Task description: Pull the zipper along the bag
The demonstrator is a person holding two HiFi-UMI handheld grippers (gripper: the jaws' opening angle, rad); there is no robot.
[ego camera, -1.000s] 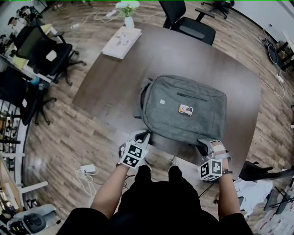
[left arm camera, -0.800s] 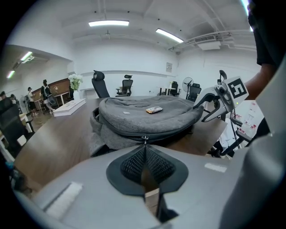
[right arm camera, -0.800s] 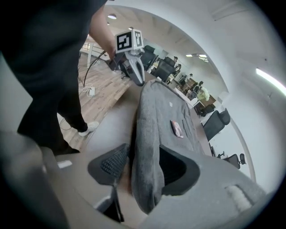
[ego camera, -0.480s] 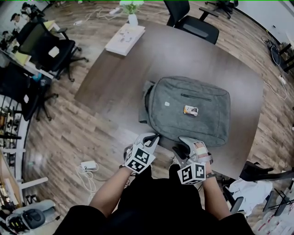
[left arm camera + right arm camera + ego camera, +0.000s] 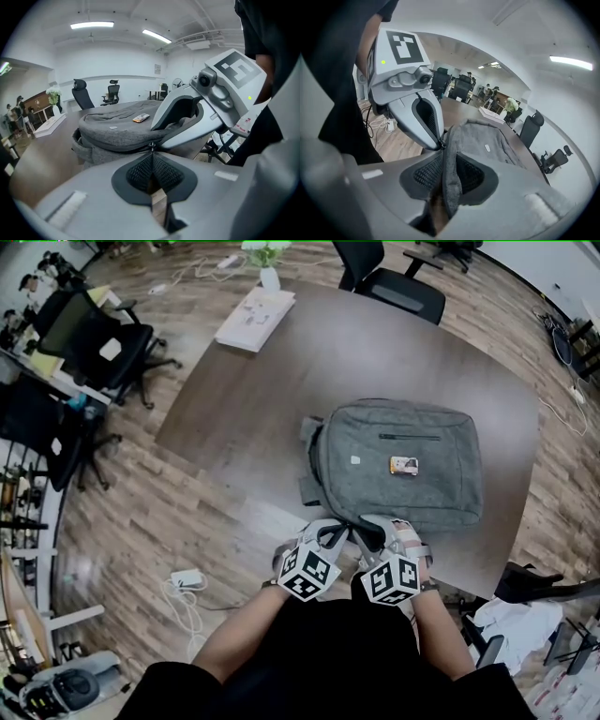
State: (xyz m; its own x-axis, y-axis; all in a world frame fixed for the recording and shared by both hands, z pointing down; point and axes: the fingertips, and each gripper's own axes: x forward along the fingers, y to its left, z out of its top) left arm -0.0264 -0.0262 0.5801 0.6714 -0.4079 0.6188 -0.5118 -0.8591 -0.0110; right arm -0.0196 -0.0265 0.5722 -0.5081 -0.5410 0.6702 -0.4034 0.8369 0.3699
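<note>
1. Brown tabletop point(image 5: 253, 409) carries one grey bag point(image 5: 403, 465), with two grippers at its near edge.
2. Left gripper point(image 5: 151, 154): jaws closed on the zipper pull point(image 5: 151, 146).
3. Right gripper point(image 5: 443, 157): jaws closing, bag fabric pinched between them.

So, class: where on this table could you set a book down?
Bare: the table between the white box and the bag, and the strip right of it. Crowded: the bag's near edge, where the shut left tongs meet the right tongs closing on its fabric.
</note>
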